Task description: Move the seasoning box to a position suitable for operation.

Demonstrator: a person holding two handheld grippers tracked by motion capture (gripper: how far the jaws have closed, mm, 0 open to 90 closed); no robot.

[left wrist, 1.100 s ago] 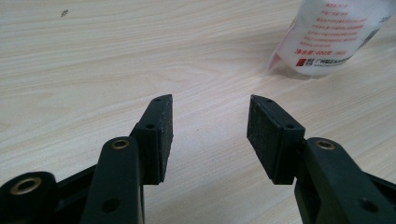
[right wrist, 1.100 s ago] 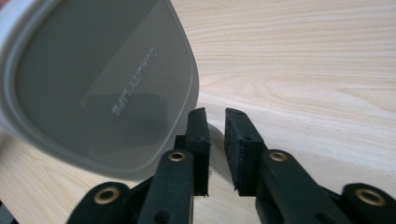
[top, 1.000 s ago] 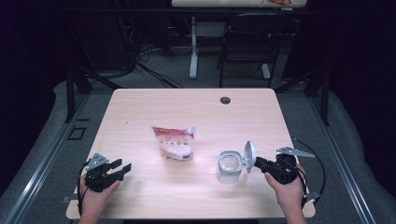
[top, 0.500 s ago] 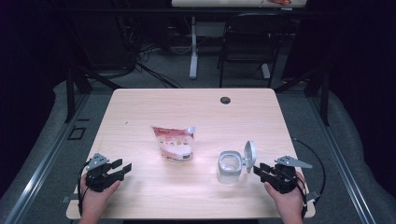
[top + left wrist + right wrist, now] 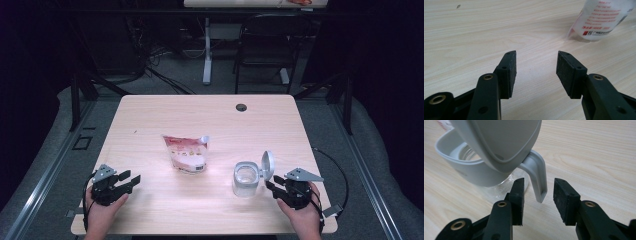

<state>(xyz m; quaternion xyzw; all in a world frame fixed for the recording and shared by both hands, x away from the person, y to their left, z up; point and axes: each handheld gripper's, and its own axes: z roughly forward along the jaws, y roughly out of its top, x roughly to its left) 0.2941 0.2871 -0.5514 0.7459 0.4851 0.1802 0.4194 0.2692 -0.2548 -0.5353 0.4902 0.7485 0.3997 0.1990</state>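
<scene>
Surface: wooden table (image 5: pixel 150 120).
Jar (image 5: pixel 246 178): lid raised, tab lying between right gripper (image 5: pixel 537 192) jaws, just opened, untouched.
Left gripper (image 5: pixel 536 65): open, empty, farther off.

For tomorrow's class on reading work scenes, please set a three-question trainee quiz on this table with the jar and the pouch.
1. True or false: the jar's lid is flipped open.
2. What lies between the jaws of the right hand-held gripper?
A the lid's tab
B the pouch
C a cable
3. Which thing lies nearer the table's middle: the jar or the pouch?

Key:
1. True; it stands up from the jar's rim.
2. A; the tab hangs between the pads, untouched; the jaws have just been opening.
3. The pouch.
</scene>
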